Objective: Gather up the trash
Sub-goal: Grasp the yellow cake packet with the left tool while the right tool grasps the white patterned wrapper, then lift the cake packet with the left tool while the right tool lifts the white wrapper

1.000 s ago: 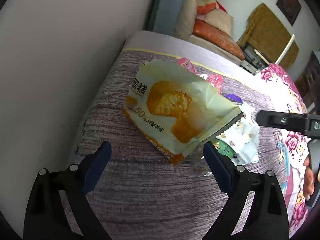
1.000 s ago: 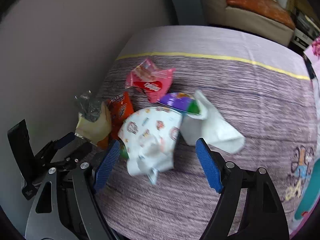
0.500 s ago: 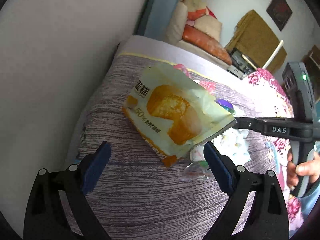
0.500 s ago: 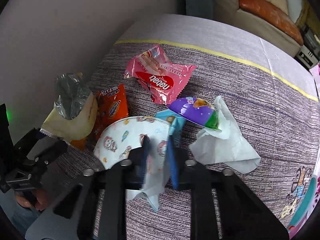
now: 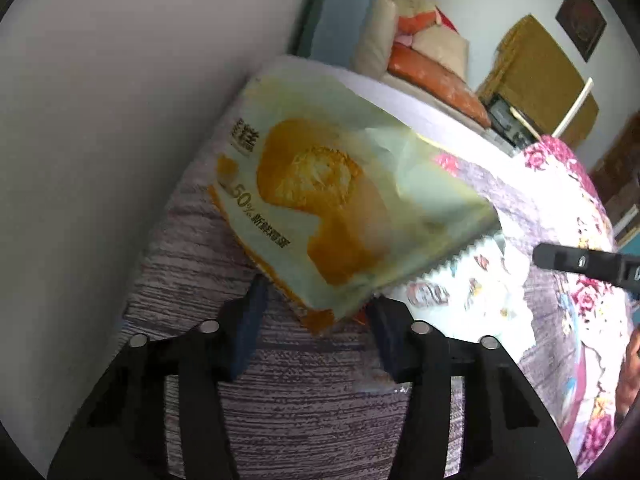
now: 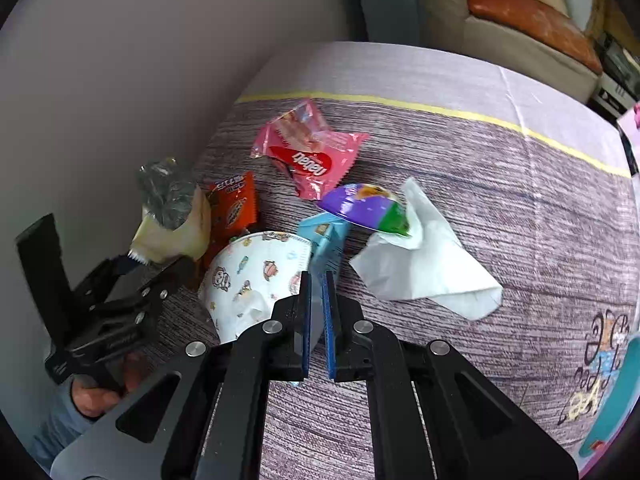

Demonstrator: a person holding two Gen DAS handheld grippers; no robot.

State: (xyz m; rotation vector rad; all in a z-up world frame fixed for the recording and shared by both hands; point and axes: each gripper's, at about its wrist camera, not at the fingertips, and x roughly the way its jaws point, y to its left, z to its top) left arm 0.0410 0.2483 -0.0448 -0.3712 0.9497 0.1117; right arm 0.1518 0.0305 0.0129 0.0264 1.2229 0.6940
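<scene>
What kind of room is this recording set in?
Probably a lived-in room of a home: a sofa with cushions stands behind, and snack wrappers such as the pink wrapper lie on a striped purple cloth, likely bedding.

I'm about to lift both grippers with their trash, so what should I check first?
1. Right gripper closed on something: ok. The pads are nearly together on thin pale material, apparently the face mask.
2. Blue packet free of that pinch: cannot tell. It lies right at the fingertips.
3. Cake wrapper inside the left gripper: ok. Its lower corner sits between the fingers.
4. Left grip firm: cannot tell. A gap shows between the fingers.
5. Grippers apart from each other: ok.
6. All trash collected: not ok. The pink wrapper, tissue and orange sachet lie on the bedspread.
</scene>
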